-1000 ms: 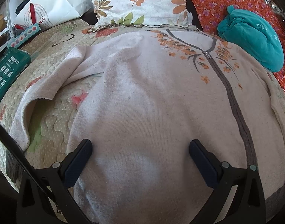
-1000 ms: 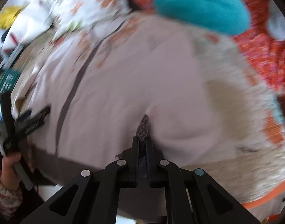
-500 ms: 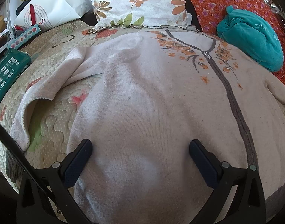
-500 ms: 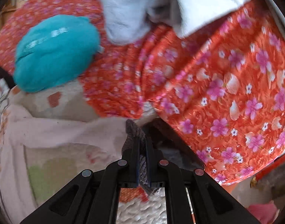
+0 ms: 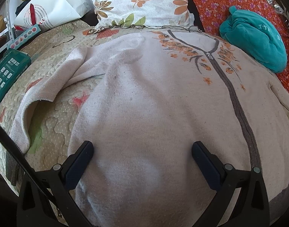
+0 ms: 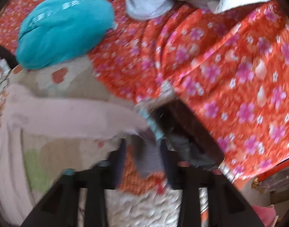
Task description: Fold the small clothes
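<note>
Quilted bedspread [image 5: 55, 121] w/ floral pillow [image 5: 144, 3], orange blanket [image 6: 229, 66]; daylight.

Cardigan [image 5: 148, 98] spread flat on the quilt [image 5: 55, 117], pillow [image 5: 140, 3] behind its collar, rolled bundle [image 5: 254, 39] to its right, box [image 5: 6, 73] at the quilt's left edge, left gripper [image 5: 142, 151] over the hem

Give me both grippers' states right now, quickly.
Left gripper: open, holding nothing, fingers spread over the pale pink cardigan.
Right gripper: blurred; jaws look parted around the grey sleeve cuff, grip cannot be told.
</note>
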Demonstrator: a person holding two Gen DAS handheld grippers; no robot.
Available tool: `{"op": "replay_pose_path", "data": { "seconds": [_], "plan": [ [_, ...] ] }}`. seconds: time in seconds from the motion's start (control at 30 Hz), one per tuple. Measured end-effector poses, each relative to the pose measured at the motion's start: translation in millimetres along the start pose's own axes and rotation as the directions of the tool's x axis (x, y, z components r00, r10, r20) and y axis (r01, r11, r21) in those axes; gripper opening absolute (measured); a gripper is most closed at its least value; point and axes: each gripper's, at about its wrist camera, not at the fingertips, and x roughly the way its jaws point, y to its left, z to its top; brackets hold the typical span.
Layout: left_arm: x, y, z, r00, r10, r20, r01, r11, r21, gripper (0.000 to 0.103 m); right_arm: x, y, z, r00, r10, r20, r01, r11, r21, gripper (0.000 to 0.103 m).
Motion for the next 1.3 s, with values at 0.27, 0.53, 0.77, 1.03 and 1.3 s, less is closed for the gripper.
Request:
{"op": "replay_pose_path", "data": {
  "seconds": [0.27, 0.53, 0.77, 1.03, 1.3],
  "plan": [
    [-45, 38, 23, 0.991, -0.106, 0.085, 0.110, 0.993, -0.044, 0.102, -50, 71, -47, 0.957, 0.289, -0.007, -0.288, 0.950, -0.121, 0.055],
    [-56, 167, 48, 0.998, 0.052, -0.020, -0.055, 0.981, -0.188, 0.102, -51, 183, -74, 0.880, 0.474, 0.002, -0.456, 0.848, -0.269, 0.061],
    [-15, 195, 28, 0.972, -0.023, -0.235, -0.003, 0.994, -0.108, 0.095, -9, 207, -90, 0.868, 0.490, -0.077, -0.493, 0.838, -0.234, 0.061],
    [-24, 202, 49, 0.979, 0.065, -0.194, -0.089, 0.989, -0.120, 0.011, 1, 192, -88, 0.905, 0.420, -0.065, -0.424, 0.880, -0.214, 0.061],
    [-87, 327, 112, 0.902, 0.429, -0.046, -0.408, 0.811, -0.418, 0.044, 5, 185, -82, 0.892, 0.447, -0.063, -0.451, 0.879, -0.157, 0.061]
  ]
}}
